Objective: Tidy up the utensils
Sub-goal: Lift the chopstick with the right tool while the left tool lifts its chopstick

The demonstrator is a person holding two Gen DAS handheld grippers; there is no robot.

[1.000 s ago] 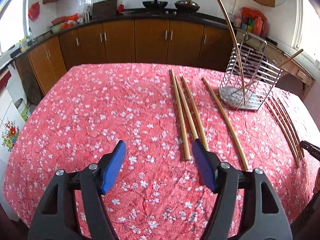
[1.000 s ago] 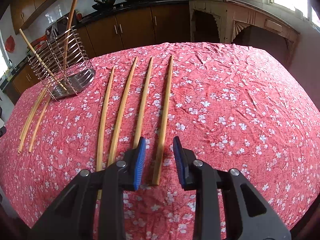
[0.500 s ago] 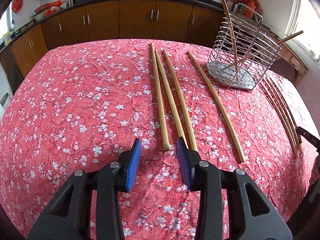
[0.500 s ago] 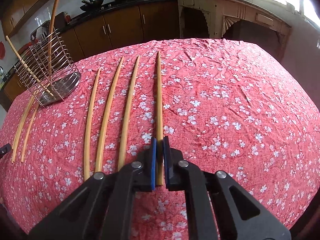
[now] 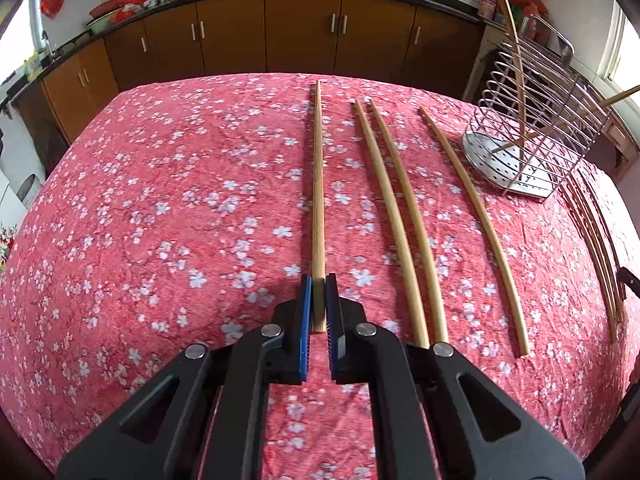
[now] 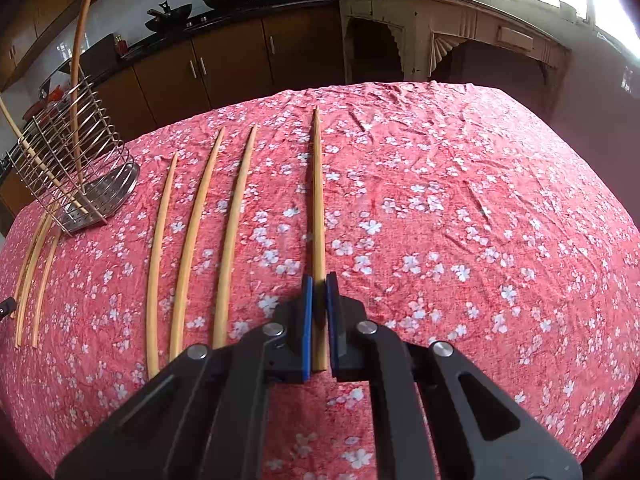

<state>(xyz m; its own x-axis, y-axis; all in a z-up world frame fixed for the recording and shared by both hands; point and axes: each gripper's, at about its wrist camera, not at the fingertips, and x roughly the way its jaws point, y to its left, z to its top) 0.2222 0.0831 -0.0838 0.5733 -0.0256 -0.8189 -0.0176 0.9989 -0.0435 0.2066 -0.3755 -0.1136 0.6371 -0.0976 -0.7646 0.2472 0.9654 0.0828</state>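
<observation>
Long wooden chopsticks lie on a red flowered tablecloth. My left gripper is shut on the near end of one chopstick, which points straight ahead. My right gripper is shut on the near end of another chopstick. Three loose chopsticks lie right of the left gripper; three lie left of the right gripper. A wire utensil rack stands at the far right, also shown far left in the right wrist view, with two sticks in it.
More thin chopsticks lie beside the rack near the table's edge, also visible in the right wrist view. Brown kitchen cabinets and a counter with pans stand beyond the table. A pale sideboard stands at the back right.
My left gripper went from wide open to shut on a chopstick's near end. My right gripper also closed on its chopstick, which now stands apart from its neighbours.
</observation>
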